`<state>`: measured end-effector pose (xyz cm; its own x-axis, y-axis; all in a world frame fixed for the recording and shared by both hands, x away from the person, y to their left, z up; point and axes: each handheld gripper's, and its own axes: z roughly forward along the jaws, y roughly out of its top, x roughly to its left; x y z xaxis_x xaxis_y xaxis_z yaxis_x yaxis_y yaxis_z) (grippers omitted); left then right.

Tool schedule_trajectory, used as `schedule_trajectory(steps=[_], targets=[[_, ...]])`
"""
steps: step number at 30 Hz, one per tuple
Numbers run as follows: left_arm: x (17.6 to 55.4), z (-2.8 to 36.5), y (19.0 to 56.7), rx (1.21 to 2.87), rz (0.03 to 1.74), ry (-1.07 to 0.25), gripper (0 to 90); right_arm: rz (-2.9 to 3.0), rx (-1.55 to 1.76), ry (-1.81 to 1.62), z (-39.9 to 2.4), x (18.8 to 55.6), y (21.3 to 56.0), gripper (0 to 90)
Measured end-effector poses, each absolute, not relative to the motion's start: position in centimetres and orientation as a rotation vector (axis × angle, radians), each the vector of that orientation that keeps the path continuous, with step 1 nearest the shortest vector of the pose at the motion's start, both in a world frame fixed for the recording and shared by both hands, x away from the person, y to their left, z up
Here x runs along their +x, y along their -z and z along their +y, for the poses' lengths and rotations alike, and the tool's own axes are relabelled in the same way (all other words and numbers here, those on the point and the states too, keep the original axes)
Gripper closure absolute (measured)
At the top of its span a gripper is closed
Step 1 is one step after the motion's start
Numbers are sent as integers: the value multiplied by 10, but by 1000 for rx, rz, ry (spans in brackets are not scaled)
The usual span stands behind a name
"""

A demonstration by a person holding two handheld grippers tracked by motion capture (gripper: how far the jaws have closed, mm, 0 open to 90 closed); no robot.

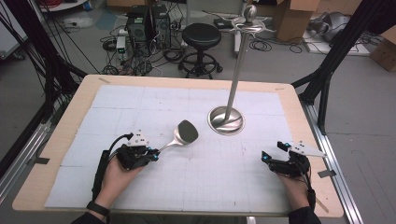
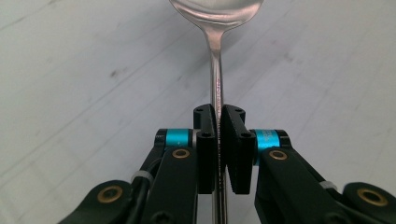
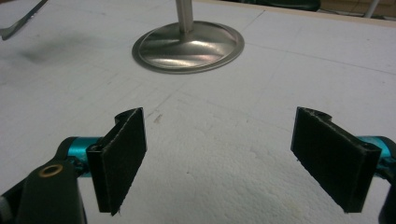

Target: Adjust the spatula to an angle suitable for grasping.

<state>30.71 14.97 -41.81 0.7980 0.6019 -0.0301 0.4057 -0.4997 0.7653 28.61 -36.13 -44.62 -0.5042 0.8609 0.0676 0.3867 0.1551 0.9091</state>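
Note:
A metal serving spoon [image 1: 187,131] hangs just above the white mat, its bowl pointing toward the table's middle. My left gripper [image 1: 154,154] is shut on its thin handle. In the left gripper view the pads [image 2: 205,140] pinch the handle [image 2: 215,79] and the bowl runs off the top edge. My right gripper [image 1: 272,150] rests low at the front right, open, with nothing between its fingers. The right gripper view shows that gripper [image 3: 224,158] with its jaws wide apart over bare mat, and the spoon's handle [image 3: 21,21] at the far left.
A metal stand with a round base [image 1: 226,120] and a tall pole [image 1: 236,70] rises from the mat right of centre; its base [image 3: 187,44] lies ahead of my right gripper. White foam mat [image 1: 140,102] covers the wooden table. A stool [image 1: 201,37] and cables lie beyond.

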Motion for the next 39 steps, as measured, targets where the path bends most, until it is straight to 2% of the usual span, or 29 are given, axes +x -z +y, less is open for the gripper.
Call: schedule_trajectory(steps=[10, 25, 39], targets=[[319, 84, 413, 2262, 450, -246, 838, 1876, 1184, -1352, -363, 283, 443, 176], [328, 9, 419, 2324, 208, -161, 838, 1783, 1165, -1365, -365, 271, 435, 192], [330, -37, 434, 2381, 89, -148, 836, 1761, 1170, -1350, -374, 260, 434, 195]])
